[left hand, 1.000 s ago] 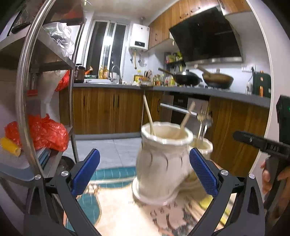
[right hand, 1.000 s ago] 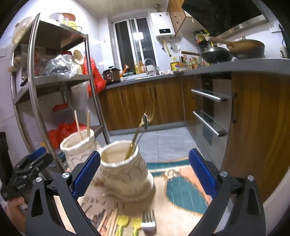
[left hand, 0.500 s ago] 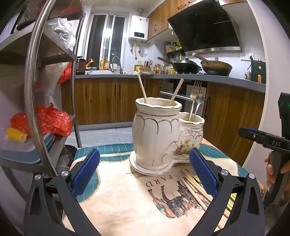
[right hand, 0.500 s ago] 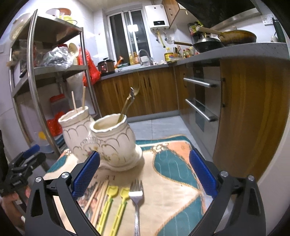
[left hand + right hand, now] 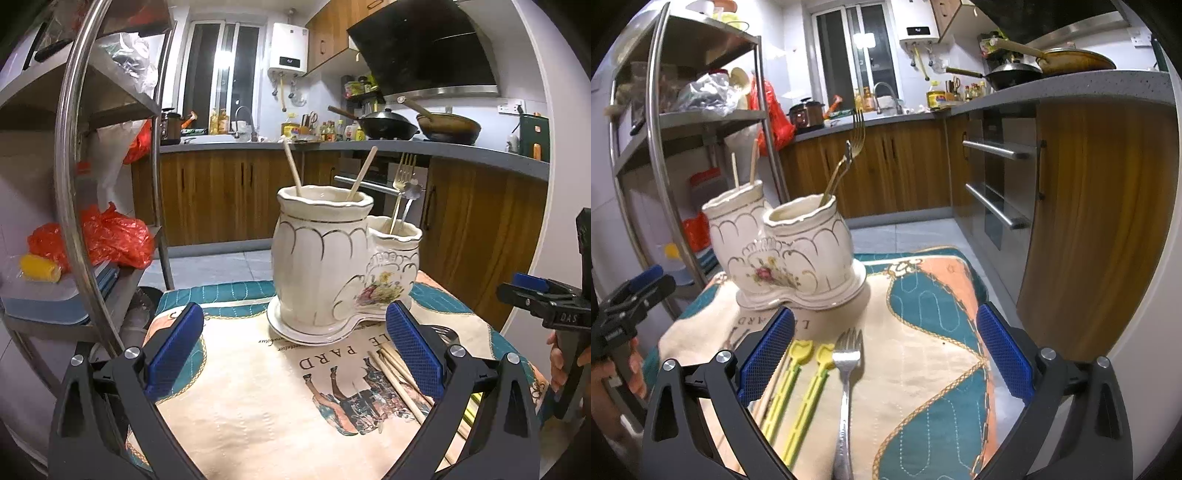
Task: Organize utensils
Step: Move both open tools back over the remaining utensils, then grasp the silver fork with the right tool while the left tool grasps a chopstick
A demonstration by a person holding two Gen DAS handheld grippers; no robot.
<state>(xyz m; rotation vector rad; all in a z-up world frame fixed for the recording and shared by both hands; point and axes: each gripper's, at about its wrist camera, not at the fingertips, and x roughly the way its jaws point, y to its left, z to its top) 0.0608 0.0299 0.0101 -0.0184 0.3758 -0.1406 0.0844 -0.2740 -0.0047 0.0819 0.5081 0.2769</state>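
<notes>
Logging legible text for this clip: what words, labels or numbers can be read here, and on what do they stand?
"LE PARD" (partly hidden): printed cloth table cover, by the white ceramic twin-pot utensil holder.
"DAS": black body of the right gripper.
Small script line on the cover, under the holder's base: too small to read.
White wall water heater display: too blurred to read.
Counter bottle labels: unreadable.

One white holder [image 5: 783, 254] with two cups stands in the middle of the frame. Two sticks [image 5: 753, 162] and two forks [image 5: 858, 129] stand in it. On the cloth [image 5: 923, 350] lie one silver fork [image 5: 846, 369] and two yellow sticks [image 5: 809, 384]. Two pans [image 5: 388, 125] sit upper right.
</notes>
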